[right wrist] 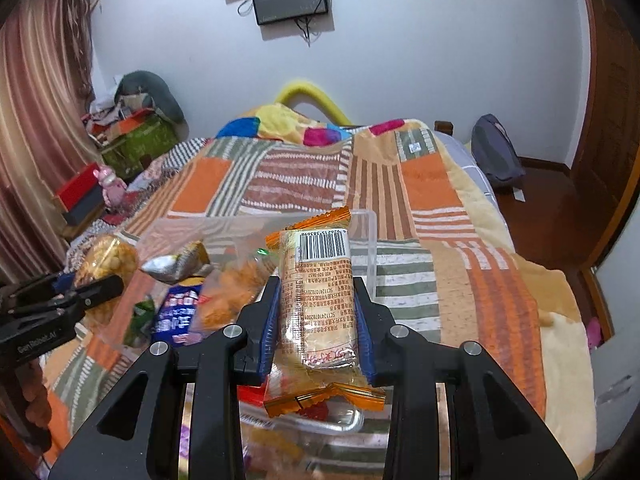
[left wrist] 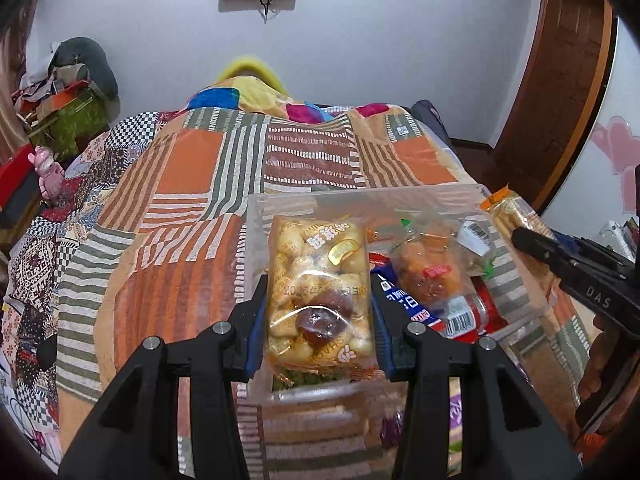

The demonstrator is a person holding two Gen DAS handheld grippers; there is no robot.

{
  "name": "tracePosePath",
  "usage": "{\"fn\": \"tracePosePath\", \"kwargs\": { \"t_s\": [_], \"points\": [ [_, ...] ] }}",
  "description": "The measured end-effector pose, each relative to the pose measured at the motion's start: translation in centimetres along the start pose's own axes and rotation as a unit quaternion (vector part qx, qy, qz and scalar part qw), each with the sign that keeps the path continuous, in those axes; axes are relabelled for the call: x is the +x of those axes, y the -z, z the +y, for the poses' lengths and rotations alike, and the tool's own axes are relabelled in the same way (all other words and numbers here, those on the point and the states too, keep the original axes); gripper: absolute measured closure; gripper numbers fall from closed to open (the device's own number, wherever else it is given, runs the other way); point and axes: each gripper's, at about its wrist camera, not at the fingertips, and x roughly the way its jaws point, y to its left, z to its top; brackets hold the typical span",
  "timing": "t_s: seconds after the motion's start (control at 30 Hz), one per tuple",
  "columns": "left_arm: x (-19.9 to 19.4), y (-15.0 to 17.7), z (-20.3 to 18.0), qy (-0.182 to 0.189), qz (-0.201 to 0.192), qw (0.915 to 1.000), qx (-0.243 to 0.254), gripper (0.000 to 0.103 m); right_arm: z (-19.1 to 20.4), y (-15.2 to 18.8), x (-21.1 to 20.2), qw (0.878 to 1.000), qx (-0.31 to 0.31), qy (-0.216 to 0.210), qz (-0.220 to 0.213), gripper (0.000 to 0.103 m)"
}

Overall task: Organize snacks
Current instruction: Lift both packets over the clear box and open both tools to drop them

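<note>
My left gripper (left wrist: 318,304) is shut on a clear bag of golden pastry balls (left wrist: 318,288) and holds it over the left part of a clear plastic bin (left wrist: 360,194) on the bed. My right gripper (right wrist: 316,308) is shut on an orange-ended biscuit packet (right wrist: 318,280), barcode side up, over the bin's right part (right wrist: 370,240). Inside the bin lie a bag of orange snacks (left wrist: 430,264), a blue-and-white packet (right wrist: 178,312) and a silver-wrapped piece (right wrist: 176,266). The right gripper and its packet (left wrist: 516,216) also show in the left wrist view. The left gripper (right wrist: 80,288) shows in the right wrist view.
The bin rests on a patchwork bedspread (left wrist: 192,184) that covers the bed. More snack packets (left wrist: 456,408) lie at the near edge, below the bin. A cluttered side table (right wrist: 132,140) stands left of the bed. A wooden door (left wrist: 560,80) is at the right.
</note>
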Motion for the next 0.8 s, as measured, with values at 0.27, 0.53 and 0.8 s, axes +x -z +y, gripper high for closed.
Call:
{"fn": "tracePosePath", "kwargs": {
  "t_s": [0.27,0.53,0.8],
  "points": [
    [1.2,0.3,-0.6,0.006,0.016,0.9999,-0.001,0.058,-0.4,0.5,0.2,1.000,-0.004,-0.007,0.015,0.072],
    [-1.9,0.0,-2.0,0.007,-0.004,0.9999,0.010,0.055,-0.2,0.5,-1.6,1.000,-0.017,-0.004,0.010,0.055],
    [-7.0,2.6,-4.1,0.012,-0.018,0.9993,0.031,0.034,-0.2,1.6,-5.3,1.000,-0.026,-0.015,-0.002,0.053]
  ]
}}
